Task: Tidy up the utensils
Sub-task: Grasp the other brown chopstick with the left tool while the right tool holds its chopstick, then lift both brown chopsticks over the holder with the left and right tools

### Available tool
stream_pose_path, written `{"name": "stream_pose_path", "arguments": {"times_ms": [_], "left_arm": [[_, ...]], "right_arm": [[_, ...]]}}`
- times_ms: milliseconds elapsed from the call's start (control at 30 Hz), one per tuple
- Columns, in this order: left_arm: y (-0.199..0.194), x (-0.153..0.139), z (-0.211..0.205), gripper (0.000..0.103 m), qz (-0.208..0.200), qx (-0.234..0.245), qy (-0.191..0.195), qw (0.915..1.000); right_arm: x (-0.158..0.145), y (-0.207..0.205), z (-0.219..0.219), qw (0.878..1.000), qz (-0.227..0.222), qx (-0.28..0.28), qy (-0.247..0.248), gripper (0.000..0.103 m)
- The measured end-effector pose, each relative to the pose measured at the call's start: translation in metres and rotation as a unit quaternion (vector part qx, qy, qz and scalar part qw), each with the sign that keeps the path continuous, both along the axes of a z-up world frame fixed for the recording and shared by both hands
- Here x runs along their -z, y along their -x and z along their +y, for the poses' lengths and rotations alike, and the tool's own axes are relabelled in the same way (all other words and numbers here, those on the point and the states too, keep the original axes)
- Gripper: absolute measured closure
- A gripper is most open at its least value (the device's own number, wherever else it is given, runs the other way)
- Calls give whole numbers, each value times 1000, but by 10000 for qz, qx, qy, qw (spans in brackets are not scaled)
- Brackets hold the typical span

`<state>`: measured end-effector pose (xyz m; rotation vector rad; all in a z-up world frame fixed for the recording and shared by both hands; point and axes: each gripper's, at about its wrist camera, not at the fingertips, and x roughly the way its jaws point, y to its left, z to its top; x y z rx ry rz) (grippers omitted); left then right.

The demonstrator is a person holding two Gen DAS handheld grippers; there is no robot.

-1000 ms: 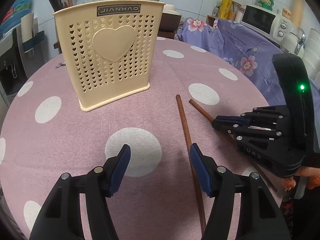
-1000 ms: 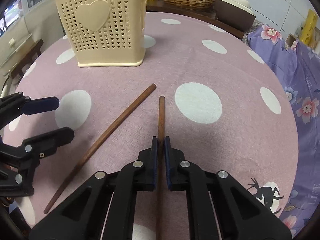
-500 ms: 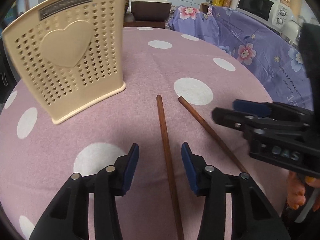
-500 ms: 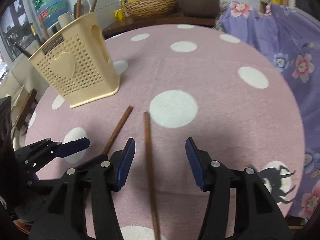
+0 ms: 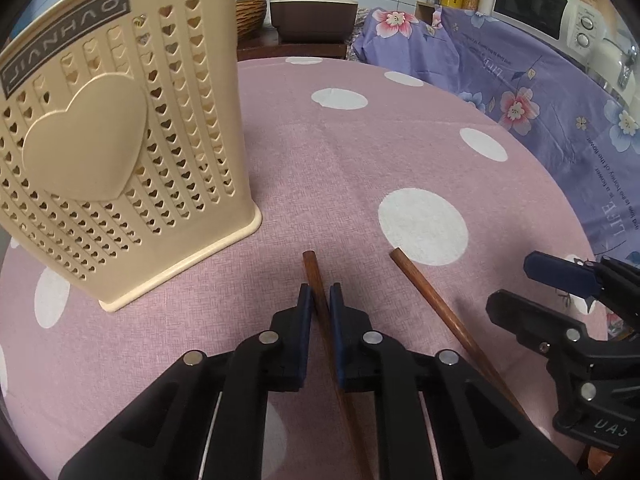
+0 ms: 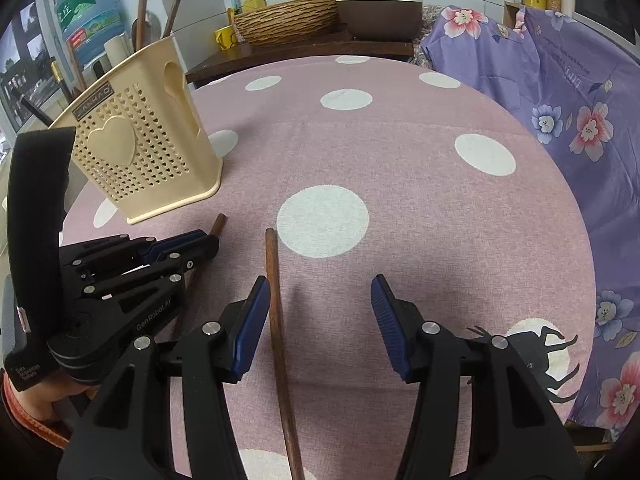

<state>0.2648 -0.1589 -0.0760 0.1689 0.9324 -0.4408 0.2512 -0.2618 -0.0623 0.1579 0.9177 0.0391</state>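
Observation:
Two brown wooden chopsticks lie on the pink polka-dot tablecloth (image 5: 360, 152). My left gripper (image 5: 319, 300) is shut on the left chopstick (image 5: 314, 280) near its far tip; it also shows in the right wrist view (image 6: 200, 240). The second chopstick (image 5: 436, 312) lies to the right of it, also seen in the right wrist view (image 6: 276, 312). My right gripper (image 6: 320, 300) is open, its left pad close beside that chopstick, and it shows in the left wrist view (image 5: 532, 284). A cream perforated utensil holder (image 5: 112, 152) with a heart stands upright at the left (image 6: 140, 156).
A purple floral cloth (image 5: 540, 92) drapes beyond the table's right edge. A wicker basket (image 6: 284, 24) and a rice cooker (image 5: 312, 12) stand on a dark counter behind. A microwave (image 5: 536, 8) is at the far right.
My left gripper has moved forward over the left chopstick and shut on it. My right gripper let go of the other chopstick, opened and drew back a little.

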Motion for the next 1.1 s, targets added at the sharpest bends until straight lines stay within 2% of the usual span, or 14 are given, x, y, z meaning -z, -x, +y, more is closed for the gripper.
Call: {"name": "stream_pose_path", "arguments": {"times_ms": [167,367,533,767,833,967,1100], "left_arm": [[11,0,12,92,144,-44,207,9997],[10,1,12,92,163,-80,248,9995],[12,2,6,92,-46,63,-3,10000],[9,2,9,94,-129,91,-95,9998],[8,2,11,95,-142,67,-114,9998],[8,2,11,95,-162,52,-118,9998],[8,1,11,95,-144,0,-87,9999]], "right_arm": [[5,-8,10,9994,129,-332,45,50],[15,-20,25,9965,252,-715,343,51],[21,-26,31,9926,138,-952,740,64],[20,-30,38,9903,34,-1164,762,82],[20,-30,42,9893,39,-1219,800,91],[18,-28,49,9883,62,-1212,928,94],[18,-29,45,9905,98,-1134,774,95]]}}
